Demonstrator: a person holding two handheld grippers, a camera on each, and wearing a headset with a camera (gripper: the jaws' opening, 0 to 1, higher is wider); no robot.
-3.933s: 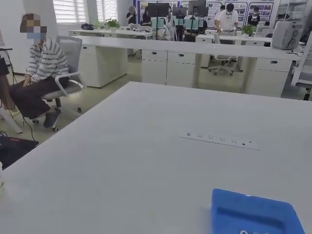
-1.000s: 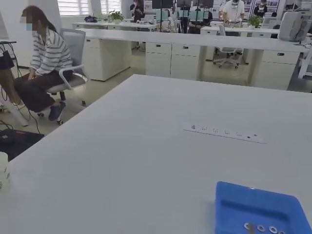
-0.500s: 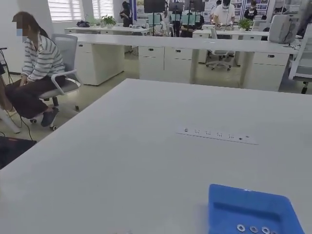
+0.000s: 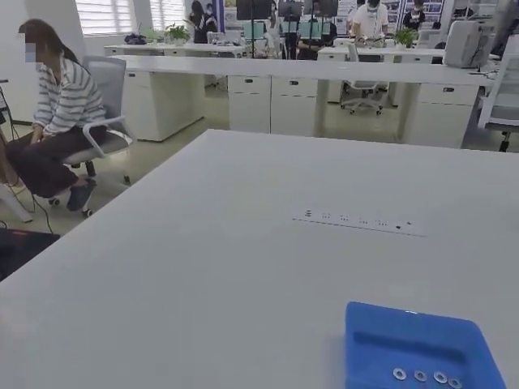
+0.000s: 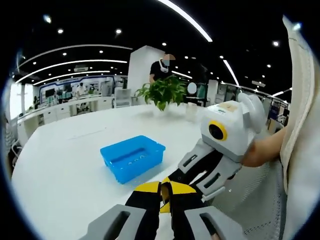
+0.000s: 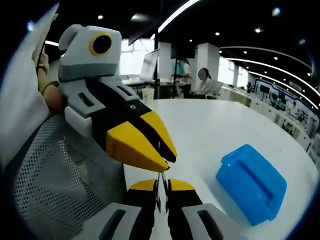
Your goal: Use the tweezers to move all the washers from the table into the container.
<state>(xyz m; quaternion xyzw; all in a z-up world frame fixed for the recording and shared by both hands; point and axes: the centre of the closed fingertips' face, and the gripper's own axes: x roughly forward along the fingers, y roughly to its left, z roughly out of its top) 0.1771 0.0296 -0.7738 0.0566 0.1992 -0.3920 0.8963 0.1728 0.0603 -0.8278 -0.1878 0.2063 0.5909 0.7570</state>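
Right gripper view: my right gripper [image 6: 160, 185] clamps tweezers [image 6: 160, 196], left gripper [image 6: 167, 162] closed; container [image 6: 252, 182] ahead-right, by tabletop's [image 6: 210, 127] near edge.

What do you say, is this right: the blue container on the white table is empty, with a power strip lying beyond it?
Not quite. The blue container on the white table is not empty: the head view shows four washers lying in a row inside it. The power strip does lie beyond it.

Open office: white desks [image 4: 308, 89], a grey chair [image 4: 115, 79], blinded windows [image 4: 101, 14].
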